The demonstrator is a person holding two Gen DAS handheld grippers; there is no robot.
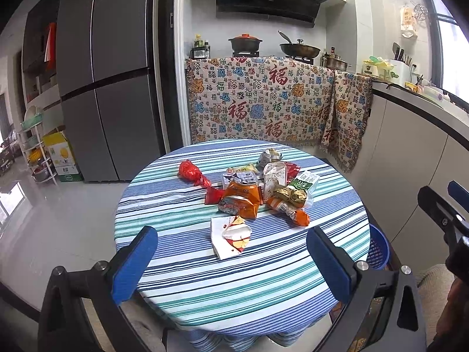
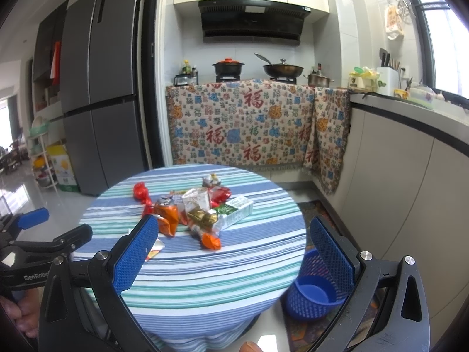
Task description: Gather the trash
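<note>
Worktop: a round worktop point(image 1: 234, 293) under a blue, teal and white striped cloth, its stripes running left to right across both wrist views.
Bin: a blue mesh waste basket point(image 2: 315, 290) stands upright on the floor just beside the worktop's right edge, mouth up, with nothing visible inside.
Trash pile: crumpled wrappers and cartons lie clustered near the worktop's middle, toward its far side.
Milk carton: a green and white carton point(image 2: 236, 209) lies on its side at the pile's right, long axis running from near left to far right.
White packet: a flattened white and red packet point(image 1: 230, 236) lies nearest the person, apart from the pile, long axis pointing roughly away from the viewer.
Orange wrapper: a twisted orange wrapper point(image 2: 209, 239) points toward the near right.
Left tongs: the left tongs point(image 1: 231, 264) hover over the near edge, blue pads spread wide, holding nothing.
Right tongs: the right tongs point(image 2: 231, 252) are likewise spread wide and empty.
</note>
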